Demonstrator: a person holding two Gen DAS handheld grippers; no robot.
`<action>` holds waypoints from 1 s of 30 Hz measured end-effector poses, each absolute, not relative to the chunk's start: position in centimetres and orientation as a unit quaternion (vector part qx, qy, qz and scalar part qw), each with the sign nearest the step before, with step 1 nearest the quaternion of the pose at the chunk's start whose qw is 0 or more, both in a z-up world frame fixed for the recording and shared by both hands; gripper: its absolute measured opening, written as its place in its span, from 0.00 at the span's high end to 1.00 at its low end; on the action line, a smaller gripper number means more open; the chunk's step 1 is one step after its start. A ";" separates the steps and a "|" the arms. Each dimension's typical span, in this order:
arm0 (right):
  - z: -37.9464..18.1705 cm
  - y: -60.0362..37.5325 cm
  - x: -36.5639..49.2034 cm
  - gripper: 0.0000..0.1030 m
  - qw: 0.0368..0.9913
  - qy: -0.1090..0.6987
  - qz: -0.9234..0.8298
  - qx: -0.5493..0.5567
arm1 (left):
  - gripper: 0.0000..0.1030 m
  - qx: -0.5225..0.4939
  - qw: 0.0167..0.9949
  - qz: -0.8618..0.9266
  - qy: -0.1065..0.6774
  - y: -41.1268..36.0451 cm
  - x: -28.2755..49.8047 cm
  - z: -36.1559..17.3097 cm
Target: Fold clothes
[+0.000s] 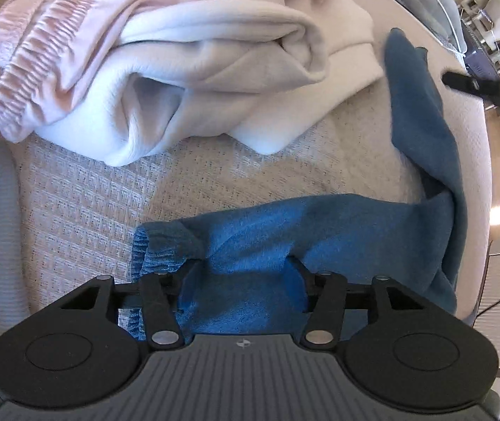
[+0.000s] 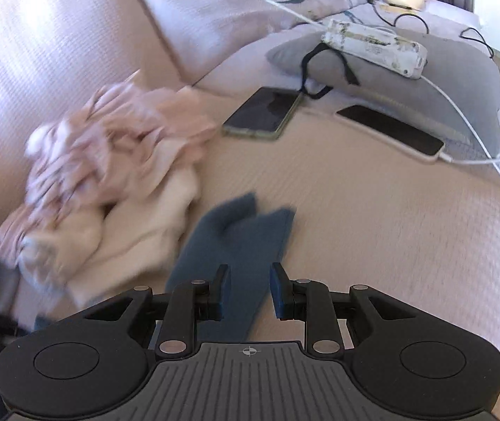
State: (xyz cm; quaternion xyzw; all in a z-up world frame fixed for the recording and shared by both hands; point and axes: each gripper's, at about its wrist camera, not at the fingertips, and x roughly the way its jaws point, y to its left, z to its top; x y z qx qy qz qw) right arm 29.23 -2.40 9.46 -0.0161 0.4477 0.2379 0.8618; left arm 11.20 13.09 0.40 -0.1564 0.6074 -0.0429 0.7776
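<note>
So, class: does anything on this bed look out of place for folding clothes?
Yes. Two phones and a power strip with trailing cables sit near the unfolded pink and cream clothes and the blue garment.

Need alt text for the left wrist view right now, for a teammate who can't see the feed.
A blue garment with an elastic cuff lies bunched between the fingers of the left hand-held gripper on a cream textured bedspread. Behind it sits a pile of white fleece and pink clothing; the blue fabric trails up the right side.
</note>
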 end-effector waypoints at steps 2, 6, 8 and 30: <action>8.9 -2.0 30.6 0.75 0.861 0.451 0.234 -0.017 | 0.48 -0.150 0.777 -0.043 0.610 12.8 11.3 0.3; 7.3 -0.8 32.0 0.76 0.859 0.459 0.224 -0.041 | 0.44 -0.154 0.773 -0.041 0.614 12.7 11.6 0.0; 6.8 -0.4 32.0 0.79 0.860 0.459 0.217 -0.057 | 0.43 -0.150 0.774 -0.039 0.615 12.5 11.7 0.0; 12.3 -21.2 16.3 0.95 0.891 0.452 -0.020 -0.037 | 0.30 -0.165 0.788 -0.034 0.592 11.9 9.5 0.9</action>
